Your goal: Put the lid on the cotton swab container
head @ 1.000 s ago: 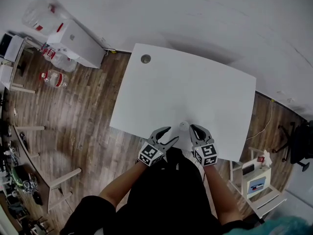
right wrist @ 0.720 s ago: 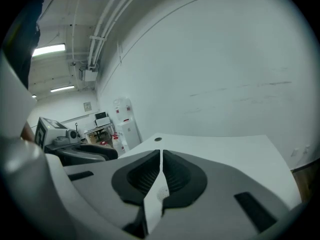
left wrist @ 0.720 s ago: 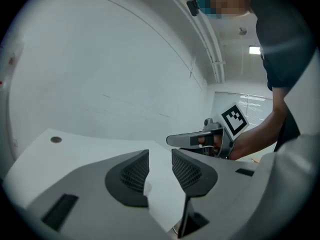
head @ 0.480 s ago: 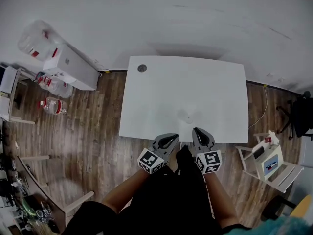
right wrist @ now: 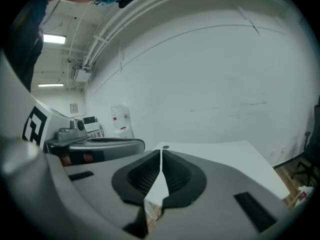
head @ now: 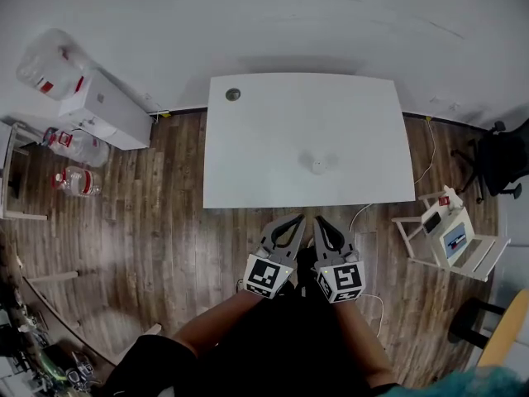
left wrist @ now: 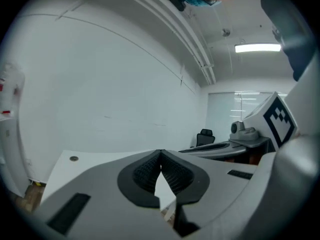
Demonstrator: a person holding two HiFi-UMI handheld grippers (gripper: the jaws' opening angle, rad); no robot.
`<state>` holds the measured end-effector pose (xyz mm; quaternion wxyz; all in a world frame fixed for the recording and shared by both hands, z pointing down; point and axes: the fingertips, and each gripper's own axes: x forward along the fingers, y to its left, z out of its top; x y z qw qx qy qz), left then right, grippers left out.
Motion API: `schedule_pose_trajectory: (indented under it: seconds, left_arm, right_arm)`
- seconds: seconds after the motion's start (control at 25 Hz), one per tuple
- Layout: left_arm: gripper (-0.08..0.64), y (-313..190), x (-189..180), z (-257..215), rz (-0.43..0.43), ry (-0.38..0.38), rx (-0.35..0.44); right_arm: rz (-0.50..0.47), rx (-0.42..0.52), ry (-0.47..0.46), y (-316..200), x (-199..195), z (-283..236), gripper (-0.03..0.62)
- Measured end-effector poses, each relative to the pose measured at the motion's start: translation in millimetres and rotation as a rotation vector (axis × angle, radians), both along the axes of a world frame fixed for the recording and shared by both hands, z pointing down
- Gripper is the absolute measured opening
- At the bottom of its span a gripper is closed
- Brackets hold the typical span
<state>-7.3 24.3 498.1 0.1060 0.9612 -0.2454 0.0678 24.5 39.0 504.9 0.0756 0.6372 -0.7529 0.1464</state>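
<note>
White tabletop [head: 264, 139]: one, rectangular, with one round grey grommet [head: 233, 94] near its far left corner.
Cotton swab container [head: 320, 164]: one small pale round thing, alone on the tabletop, right of the middle and toward the near edge.
Contents: too small to tell what is inside, or whether a lid sits on it.
Grippers: two, side by side close to the person's body, over the wooden floor [head: 165, 222], short of the tabletop's near edge.
Left gripper [head: 291, 220]: jaws pressed together, nothing between them.
Right gripper [head: 321, 222]: jaws pressed together, nothing between them.
Container to grippers: ahead of both, well apart, touched by neither.
Water bottles [head: 74, 180]: three at the far left, two of them on the floor.
Black office chair [head: 504, 160]: one, at the right.
</note>
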Motion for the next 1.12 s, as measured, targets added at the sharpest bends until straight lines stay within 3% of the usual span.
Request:
schedule_pose_trajectory:
  seconds: [0.12, 0.44, 0.76, 1.12]
  left_arm:
    - [0.012, 14, -7, -14, -0.042, 0.035, -0.018]
    - [0.012, 40, -9, -40, -0.112, 0.043, 0.025]
    - [0.012, 58, 15, -67, -0.106, 0.036, 0.101]
    - [0.012, 61, 28, -71, -0.092, 0.028, 0.113]
  right_arm:
    - [0.017, 0.045, 0.037, 17, -6, -17, 0.032]
    - [0.017, 0.142, 0.033, 41, -3, -58, 0.032]
    - [0.040, 0.170, 0.063, 61, 12, -79, 0.031]
    - [0.062, 0.189, 0.059, 66, 22, -85, 0.031]
